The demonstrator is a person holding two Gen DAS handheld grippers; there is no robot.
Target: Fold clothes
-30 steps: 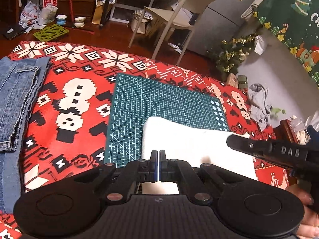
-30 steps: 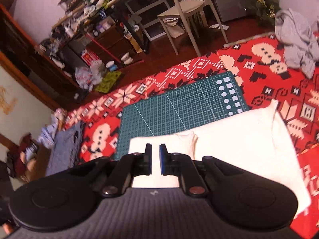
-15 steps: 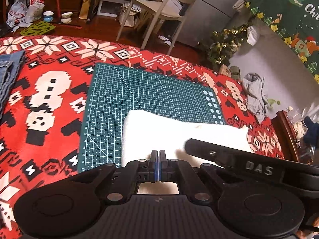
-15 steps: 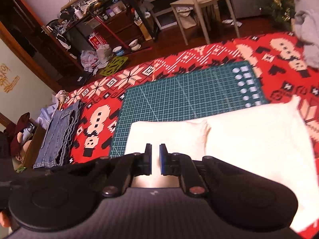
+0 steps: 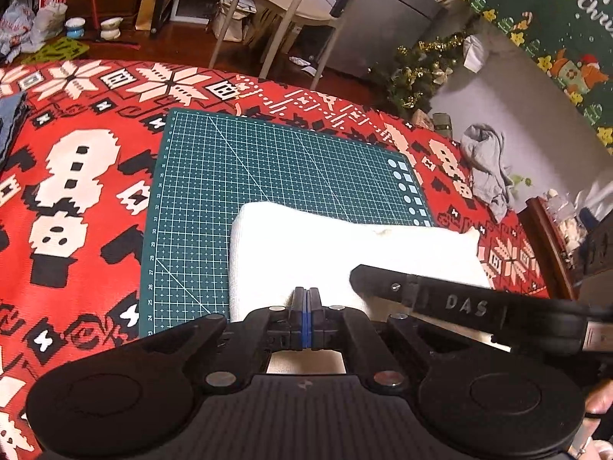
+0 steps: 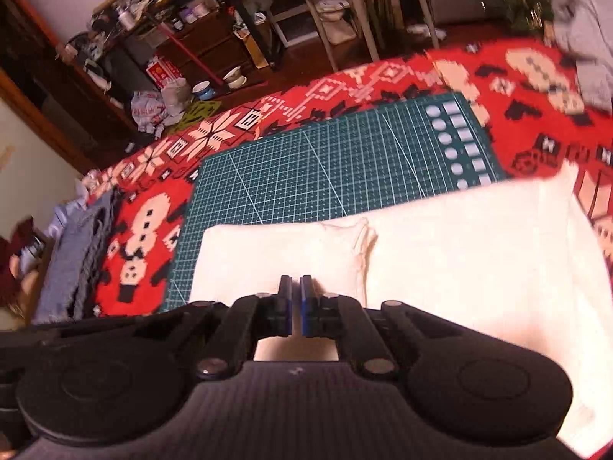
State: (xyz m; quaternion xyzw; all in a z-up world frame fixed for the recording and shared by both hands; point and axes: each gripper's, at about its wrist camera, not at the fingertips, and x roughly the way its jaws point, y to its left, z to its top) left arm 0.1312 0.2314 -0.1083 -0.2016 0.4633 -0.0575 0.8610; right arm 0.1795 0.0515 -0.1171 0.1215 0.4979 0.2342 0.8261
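Setting: red patterned blanket with snowmen and snowflakes covers the work surface; a green cutting mat lies on it at frame centre.

Left wrist view
- Background: pale chair top centre; grey garment crumpled at right; denim at the left edge.
- Task item: white garment, folded, lies half on the mat's lower right part and half on the blanket.
- Left gripper: lower centre, angled down over the garment's near edge; jaws pressed together, blue pads meeting, no cloth visibly between them.
- Right gripper: enters from the right as a dark bar, its tip over the white garment; jaws not readable here.
- Hand: fingers show at the lower right edge.

Right wrist view
- Background: cluttered shelves upper left; folded denim at left.
- Task item: white garment fills lower right, a sewn corner bunched near centre.
- Right gripper: pitched down over the garment; jaws have just been closing, a thin slit remaining, nothing seen pinched.
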